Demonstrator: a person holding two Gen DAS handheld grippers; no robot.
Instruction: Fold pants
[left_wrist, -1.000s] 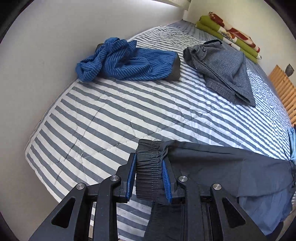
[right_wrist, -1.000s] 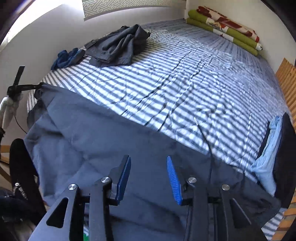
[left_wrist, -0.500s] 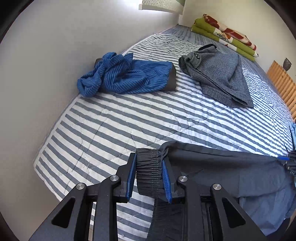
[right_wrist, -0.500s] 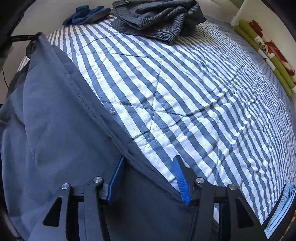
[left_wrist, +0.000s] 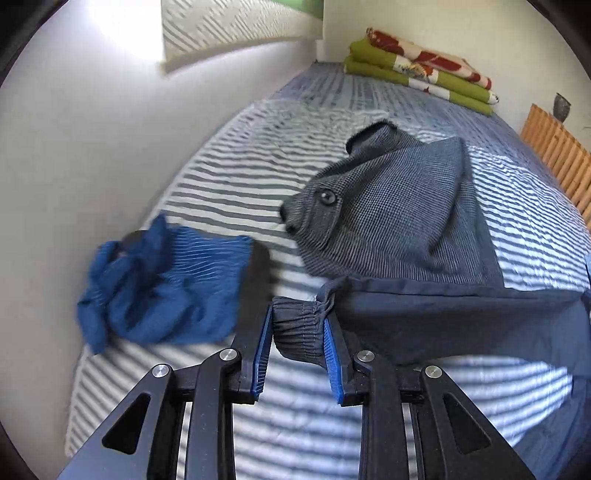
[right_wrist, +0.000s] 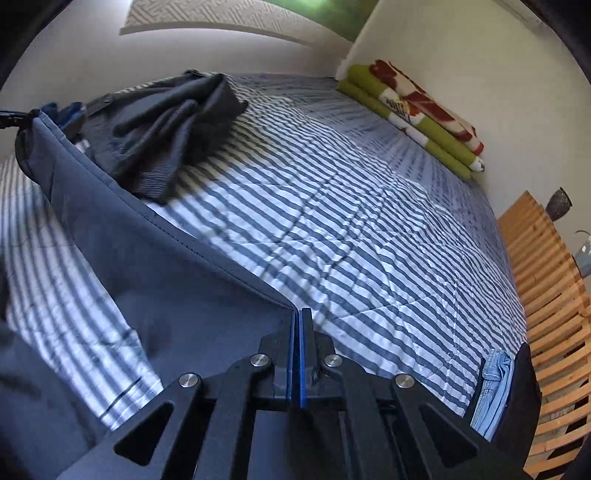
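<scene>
Left wrist view: left gripper (left_wrist: 297, 334) angled downward, gripping dark pants (left_wrist: 443, 314).

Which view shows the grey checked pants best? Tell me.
Left wrist view: the grey checked pants lie close and sharp, button and weave visible. The right wrist view shows them farther off, darker and crumpled at the bed's left edge.

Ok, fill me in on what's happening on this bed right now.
A person with a gripper in each hand is folding a pair of dark pants on the striped bed. The left gripper is clamped on the gathered elastic cuff, and the right gripper is shut on the pants' edge further along, so the fabric runs taut between them above the bed. A grey garment and a crumpled blue garment lie beyond; a folded blanket sits by the far wall.
</scene>
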